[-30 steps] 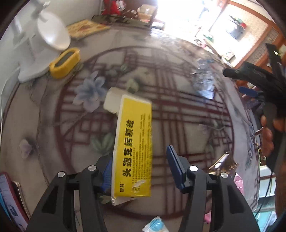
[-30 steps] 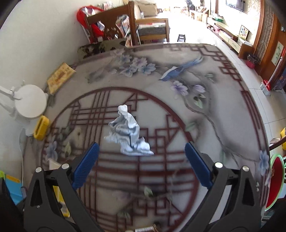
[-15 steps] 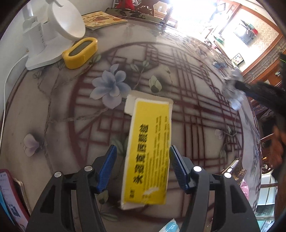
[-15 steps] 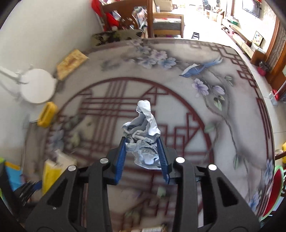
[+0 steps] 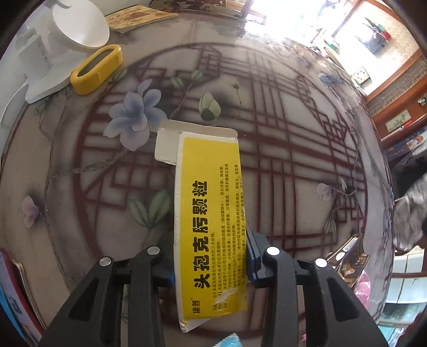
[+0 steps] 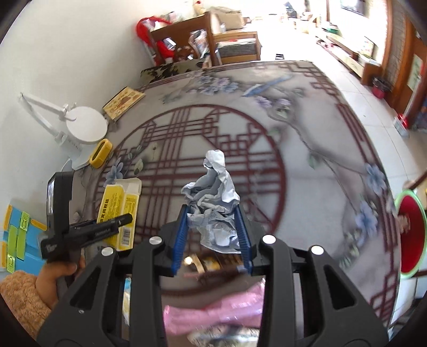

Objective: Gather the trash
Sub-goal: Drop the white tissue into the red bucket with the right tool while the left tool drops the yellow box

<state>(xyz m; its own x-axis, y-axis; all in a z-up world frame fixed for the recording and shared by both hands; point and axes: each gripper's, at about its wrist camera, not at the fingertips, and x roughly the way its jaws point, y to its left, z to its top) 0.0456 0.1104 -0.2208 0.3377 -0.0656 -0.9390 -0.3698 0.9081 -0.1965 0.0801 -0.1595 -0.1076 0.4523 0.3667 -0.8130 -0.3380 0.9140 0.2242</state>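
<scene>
My left gripper [image 5: 209,256] is shut on a long yellow medicine box [image 5: 208,213] with black Chinese print; its far flap is open over the patterned table [image 5: 280,160]. The box also shows in the right wrist view [image 6: 118,211], with the left gripper [image 6: 106,229] around it. My right gripper [image 6: 212,235] is shut on a crumpled pale blue-white paper wad [image 6: 213,202] and holds it above the table's near edge. A pink plastic bag [image 6: 213,315] lies below the right gripper.
A white desk lamp base [image 5: 61,42], a yellow oval case [image 5: 97,69] and a booklet [image 5: 136,18] stand at the table's far left. A gold packet [image 5: 349,253] lies at the right edge. A blue wrapper [image 5: 229,341] lies near the front. A red stool [image 6: 409,232] stands at the right.
My left gripper has closed on the yellow box. My right gripper has lifted the paper wad and drawn it back toward the table's near edge, over the pink bag.
</scene>
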